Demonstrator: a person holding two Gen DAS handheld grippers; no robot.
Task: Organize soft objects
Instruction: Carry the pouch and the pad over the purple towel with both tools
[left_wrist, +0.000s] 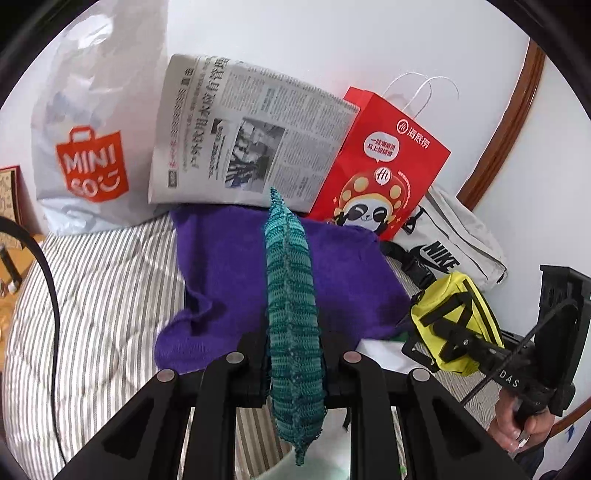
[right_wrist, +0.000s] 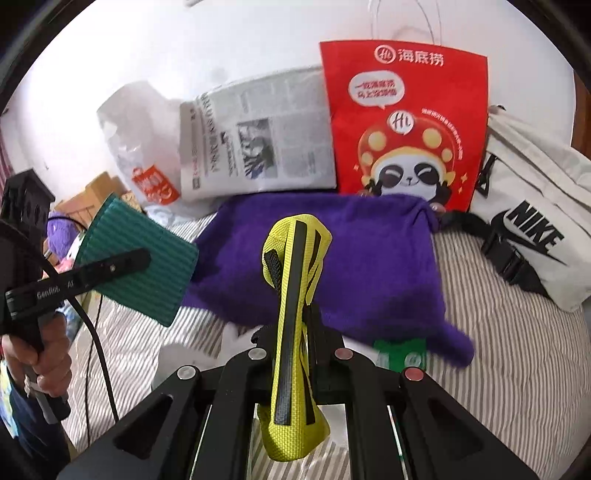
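The teal knitted cloth (left_wrist: 291, 314) is pinched in the closed left gripper (left_wrist: 295, 354), the yellow pouch (right_wrist: 291, 314) in the closed right gripper (right_wrist: 291, 343). Both should be kept clamped and clear of the purple towel (left_wrist: 229, 266) until placement is chosen.

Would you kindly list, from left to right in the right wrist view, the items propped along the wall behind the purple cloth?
Miniso plastic bag → folded newspaper → red Haidilao paper bag → white Nike bag.

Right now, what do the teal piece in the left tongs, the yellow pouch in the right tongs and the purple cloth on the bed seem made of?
Teal ribbed piece: looks like knitted yarn, matte, with visible stitch rows.
Yellow pouch with black straps: seemingly woven synthetic webbing, coarse weave showing.
Purple cloth: probably fleece or terry, fuzzy and matte.
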